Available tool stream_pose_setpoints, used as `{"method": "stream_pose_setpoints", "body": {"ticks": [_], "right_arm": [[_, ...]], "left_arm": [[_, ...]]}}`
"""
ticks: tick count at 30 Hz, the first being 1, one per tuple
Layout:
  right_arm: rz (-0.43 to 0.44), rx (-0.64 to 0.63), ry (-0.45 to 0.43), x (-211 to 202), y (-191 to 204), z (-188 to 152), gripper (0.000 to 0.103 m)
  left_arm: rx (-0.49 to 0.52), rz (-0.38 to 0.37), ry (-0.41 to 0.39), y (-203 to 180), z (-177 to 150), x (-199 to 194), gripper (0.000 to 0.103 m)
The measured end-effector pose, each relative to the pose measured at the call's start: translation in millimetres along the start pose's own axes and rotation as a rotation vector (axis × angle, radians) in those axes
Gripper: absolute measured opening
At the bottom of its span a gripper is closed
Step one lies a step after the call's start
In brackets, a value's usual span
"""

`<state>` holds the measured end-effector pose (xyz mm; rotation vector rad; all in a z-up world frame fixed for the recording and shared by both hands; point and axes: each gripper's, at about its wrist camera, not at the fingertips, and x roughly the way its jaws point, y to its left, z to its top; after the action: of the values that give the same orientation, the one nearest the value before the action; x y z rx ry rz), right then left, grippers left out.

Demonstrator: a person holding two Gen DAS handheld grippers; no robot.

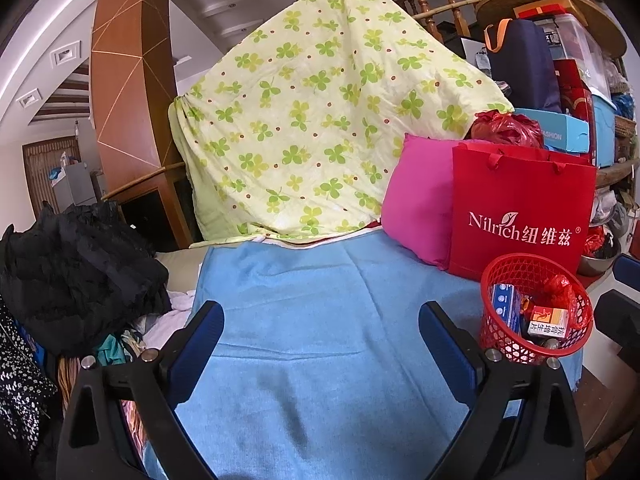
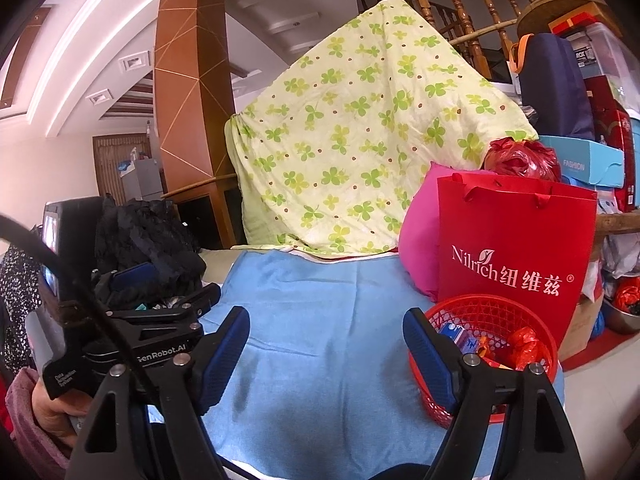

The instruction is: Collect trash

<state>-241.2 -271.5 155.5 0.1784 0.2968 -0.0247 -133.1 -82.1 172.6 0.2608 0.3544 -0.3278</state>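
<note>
at far left a heap of black ruffled fabric [image 1: 76, 272] lies slumped beside the work surface, soft and shapeless, outside my working area. my left gripper [image 1: 322, 354] hangs over the blue cloth [image 1: 320, 308] with its jaws spread wide and nothing between them. the cloth is a flat, finely woven sheet, lightly creased, and i see no trash left on it. behind it a quilted clover-print blanket [image 1: 312, 120] is draped in a peak (over something i cannot identify). my right gripper [image 2: 326, 354] also stands well open and holds nothing, its right finger in front of the red basket [image 2: 480, 312]. that basket, rigid plastic lattice, sits at the cloth's right edge against a stiff red paper bag [image 2: 516, 248] and contains the collected trash: small cartons and a crumpled red wrapper [image 2: 526, 346].
</note>
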Motion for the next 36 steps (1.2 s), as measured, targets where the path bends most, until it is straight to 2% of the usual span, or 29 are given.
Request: {"method": "stream_pose_setpoints", "body": {"ticks": [36], "right_arm": [[0.011,0.019,0.009,6.8,-2.0,3.9,0.082]], "left_arm": [[0.009,-0.009,0.011,-3.9,2.2,-7.7,0.098]]}}
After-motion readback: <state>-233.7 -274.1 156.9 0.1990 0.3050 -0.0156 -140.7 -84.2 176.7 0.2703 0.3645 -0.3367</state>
